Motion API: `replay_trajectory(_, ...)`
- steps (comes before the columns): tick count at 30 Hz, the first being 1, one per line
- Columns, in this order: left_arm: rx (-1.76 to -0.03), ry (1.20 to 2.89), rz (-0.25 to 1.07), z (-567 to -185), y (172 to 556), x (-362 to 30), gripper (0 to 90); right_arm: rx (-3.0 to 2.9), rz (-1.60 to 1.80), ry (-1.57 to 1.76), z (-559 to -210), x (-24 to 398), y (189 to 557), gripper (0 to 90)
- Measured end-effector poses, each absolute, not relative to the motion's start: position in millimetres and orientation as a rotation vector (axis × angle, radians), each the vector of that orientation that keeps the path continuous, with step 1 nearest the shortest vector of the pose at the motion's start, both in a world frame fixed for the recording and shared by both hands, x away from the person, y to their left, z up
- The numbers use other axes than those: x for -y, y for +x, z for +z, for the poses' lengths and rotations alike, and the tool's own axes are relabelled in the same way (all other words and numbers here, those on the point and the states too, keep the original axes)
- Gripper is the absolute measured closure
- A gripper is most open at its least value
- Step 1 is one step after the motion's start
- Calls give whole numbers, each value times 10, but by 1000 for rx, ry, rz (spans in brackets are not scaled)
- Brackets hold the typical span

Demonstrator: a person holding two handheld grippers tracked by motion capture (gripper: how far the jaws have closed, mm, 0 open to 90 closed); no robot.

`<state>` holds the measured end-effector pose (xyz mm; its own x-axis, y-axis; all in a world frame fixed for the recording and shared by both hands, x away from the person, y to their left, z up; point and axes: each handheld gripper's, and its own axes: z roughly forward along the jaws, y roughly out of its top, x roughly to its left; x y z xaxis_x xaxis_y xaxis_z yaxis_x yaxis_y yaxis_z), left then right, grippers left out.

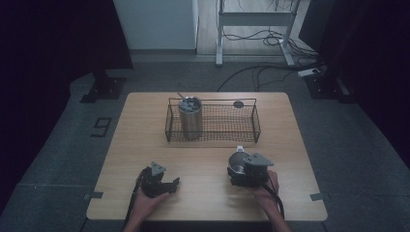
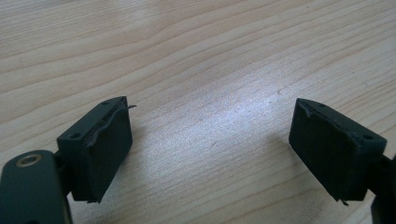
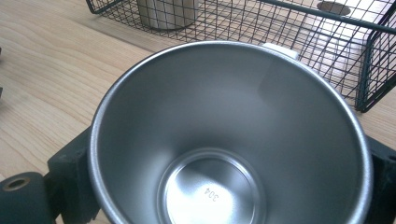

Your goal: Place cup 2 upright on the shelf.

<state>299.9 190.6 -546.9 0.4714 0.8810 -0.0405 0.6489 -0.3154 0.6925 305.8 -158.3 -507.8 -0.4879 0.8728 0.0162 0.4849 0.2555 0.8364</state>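
Near the front edge of the desk (image 1: 203,203), the left hand-held gripper (image 1: 175,182) is held low over bare wood towards the front left corner, its jaws seen standing apart with nothing between them in the left gripper view. Towards the front right, the right hand-held gripper (image 1: 238,170) is seen with its jaws set on either side of a steel cup (image 1: 238,161), which stands upright on the desk; in the right gripper view the cup's (image 3: 224,154) bright, empty bowl is looked into from above, with a black jaw hard against each flank. The cup is judged to be gripped by its wall.

Just beyond the cup, across the middle of the desk, a wire basket (image 1: 256,126) is set lengthwise, a lidded steel tumbler (image 1: 190,118) standing at its left end. A small dark round object (image 1: 238,104) lies near the far edge, behind the basket.

The step in hand is judged to be a lift of the cup into the basket. It would best be done with the grip kept level and firm on the smooth tapering wall, the cup raised clear of the near rim and lowered into the empty right end, well apart from the tumbler.
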Motion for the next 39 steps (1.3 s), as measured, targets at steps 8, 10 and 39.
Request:
replay_trajectory(8,-1264,2070,460,-5469,2999,-1906,135,-2083,1140,1227,-5074,1586,3057,67)
replay_trajectory(10,-1264,2070,460,-5469,2999,-1907,136,-2083,1154,1225,-5072,1590,3053,67)
replay_trajectory(39,-1274,2061,463,-5469,3018,-1909,141,-2026,1256,1218,-4727,1810,2996,67)
